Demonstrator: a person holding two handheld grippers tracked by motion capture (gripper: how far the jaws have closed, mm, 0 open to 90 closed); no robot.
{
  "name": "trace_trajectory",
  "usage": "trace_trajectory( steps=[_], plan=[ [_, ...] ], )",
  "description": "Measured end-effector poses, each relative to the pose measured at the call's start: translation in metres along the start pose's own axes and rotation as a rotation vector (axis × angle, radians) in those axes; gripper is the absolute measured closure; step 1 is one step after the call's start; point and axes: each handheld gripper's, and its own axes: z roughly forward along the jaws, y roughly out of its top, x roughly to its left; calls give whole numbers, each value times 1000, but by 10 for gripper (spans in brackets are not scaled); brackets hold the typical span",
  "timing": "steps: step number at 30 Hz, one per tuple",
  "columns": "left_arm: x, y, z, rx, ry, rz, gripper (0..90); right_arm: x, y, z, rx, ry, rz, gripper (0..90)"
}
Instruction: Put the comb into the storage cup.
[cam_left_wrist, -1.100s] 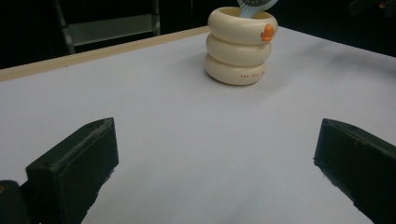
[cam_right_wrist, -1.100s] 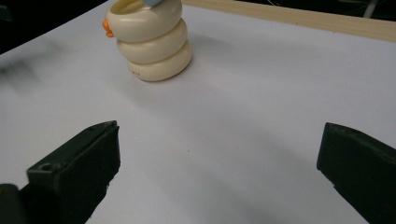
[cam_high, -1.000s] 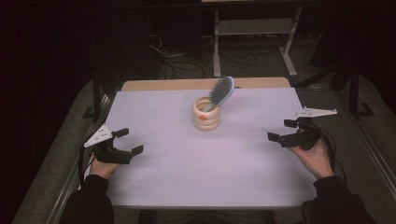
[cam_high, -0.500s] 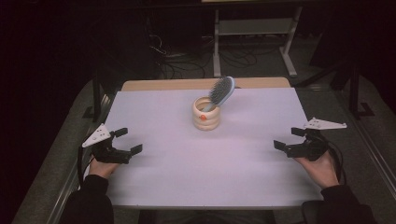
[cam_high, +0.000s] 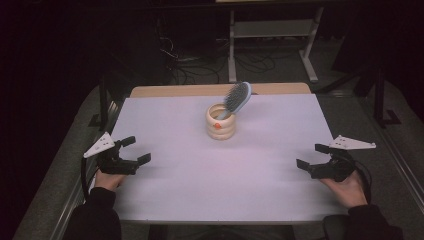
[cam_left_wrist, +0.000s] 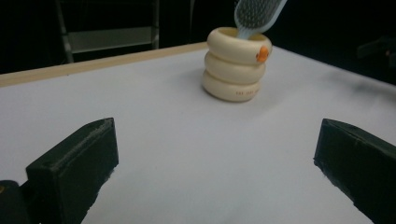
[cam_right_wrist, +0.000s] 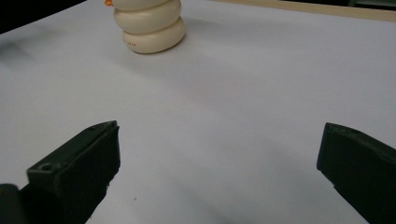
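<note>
Cream ringed cup (cam_high: 222, 122) upright toward the far middle of the white surface (cam_high: 220, 185), blue hairbrush (cam_high: 236, 98) leaning handle-down inside it. Left gripper (cam_high: 133, 152) and right gripper (cam_high: 312, 157) well apart from the cup, near its left and right, jaws spread wide, empty. Likely resting between steps; next, reaching for the brush head. Handle hidden inside the cup.

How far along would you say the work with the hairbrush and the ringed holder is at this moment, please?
Looks done: the hairbrush stands handle-down in the cream ringed holder, leaning right. In hand: nothing; the left gripper and right gripper sit open at the table's side edges, apart from the holder. Left: apparently nothing, unless the brush is to come out again.
</note>
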Motion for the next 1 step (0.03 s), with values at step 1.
trace_trajectory(
  steps=[1],
  plan=[
    [0, 1, -1, -16, -6, -8, 0, 1, 0, -1, -6, -2, -4, 0]
  ],
)
